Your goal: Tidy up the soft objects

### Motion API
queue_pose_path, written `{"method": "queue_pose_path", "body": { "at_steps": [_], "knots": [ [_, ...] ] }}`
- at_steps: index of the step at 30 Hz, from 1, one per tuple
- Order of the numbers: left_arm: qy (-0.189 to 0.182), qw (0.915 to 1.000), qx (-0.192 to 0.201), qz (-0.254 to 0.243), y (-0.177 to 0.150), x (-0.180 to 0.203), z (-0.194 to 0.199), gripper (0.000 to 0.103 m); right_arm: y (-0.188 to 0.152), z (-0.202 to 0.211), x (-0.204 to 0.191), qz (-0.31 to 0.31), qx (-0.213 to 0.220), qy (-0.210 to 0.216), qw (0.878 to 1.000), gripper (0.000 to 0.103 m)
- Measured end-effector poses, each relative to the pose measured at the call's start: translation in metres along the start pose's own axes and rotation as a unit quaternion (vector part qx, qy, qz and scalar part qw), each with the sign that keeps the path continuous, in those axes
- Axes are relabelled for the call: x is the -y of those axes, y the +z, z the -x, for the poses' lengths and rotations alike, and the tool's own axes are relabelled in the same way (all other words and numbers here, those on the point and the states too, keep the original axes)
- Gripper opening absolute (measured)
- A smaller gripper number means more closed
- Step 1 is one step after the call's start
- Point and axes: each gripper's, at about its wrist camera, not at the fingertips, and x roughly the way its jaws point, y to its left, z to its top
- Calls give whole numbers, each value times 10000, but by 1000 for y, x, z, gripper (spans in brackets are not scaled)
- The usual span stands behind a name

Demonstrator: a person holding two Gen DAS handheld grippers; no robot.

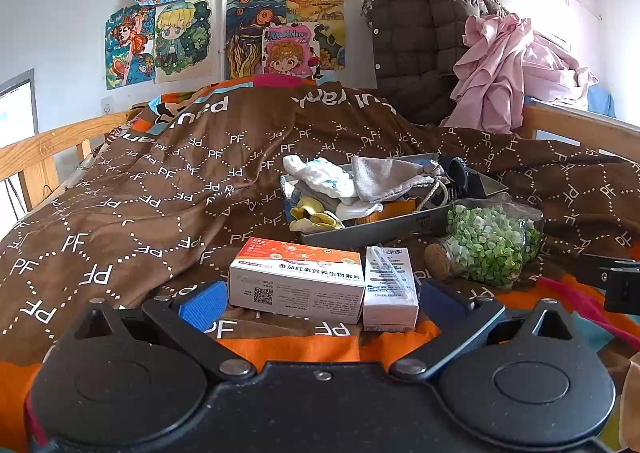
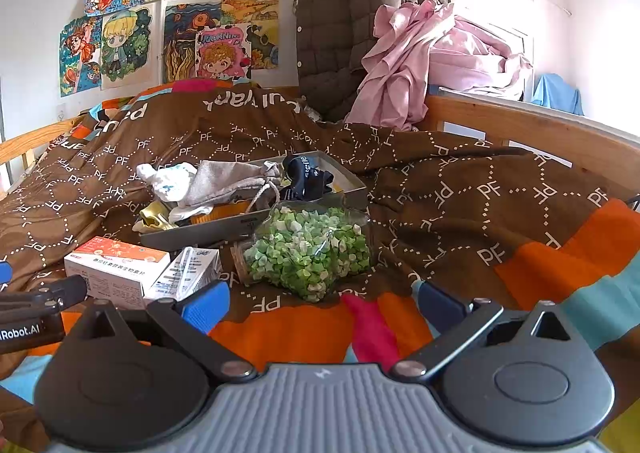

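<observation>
A grey metal tray [image 1: 372, 231] [image 2: 208, 231] lies on the brown quilt and holds soft items: white socks [image 1: 320, 175] [image 2: 170, 179], a grey drawstring pouch [image 1: 390, 177] [image 2: 228, 181], yellow socks [image 1: 314, 217] [image 2: 154, 215] and a dark sock [image 1: 460, 173] [image 2: 308, 173]. My left gripper [image 1: 322, 303] stands open, its blue pads on either side of two small cartons [image 1: 296, 279] [image 1: 390, 285]. My right gripper [image 2: 322, 303] is open and empty, just short of a clear jar of green pieces [image 2: 310, 249] [image 1: 488, 243].
The brown quilt [image 1: 160, 189] [image 2: 460, 189] covers a wooden-railed bed [image 1: 48, 145] [image 2: 520, 125]. A brown quilted coat [image 1: 420, 37] [image 2: 340, 25] and pink clothes [image 1: 504, 69] [image 2: 420, 61] are piled at the far end. The left gripper [image 2: 40, 301] shows at the right wrist view's left edge.
</observation>
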Motion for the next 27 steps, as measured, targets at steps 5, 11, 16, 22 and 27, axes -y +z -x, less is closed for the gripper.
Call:
{"method": "queue_pose_path", "body": {
  "at_steps": [5, 11, 16, 22, 27],
  "knots": [
    [4, 10000, -3, -1, 0, 1, 0, 102, 0, 0, 0, -3, -4, 2, 10000, 103],
    [2, 10000, -5, -4, 0, 2, 0, 102, 0, 0, 0, -2, -5, 2, 10000, 103],
    [20, 10000, -13, -5, -1, -1, 1, 102, 1, 0, 0, -2, -5, 2, 10000, 103],
    [-36, 10000, -47, 30, 1, -3, 2, 102, 1, 0, 0, -4, -9, 3, 10000, 103],
    [0, 10000, -46, 39, 2, -3, 6, 102, 1, 0, 0, -4, -14, 1, 10000, 103]
  ]
}}
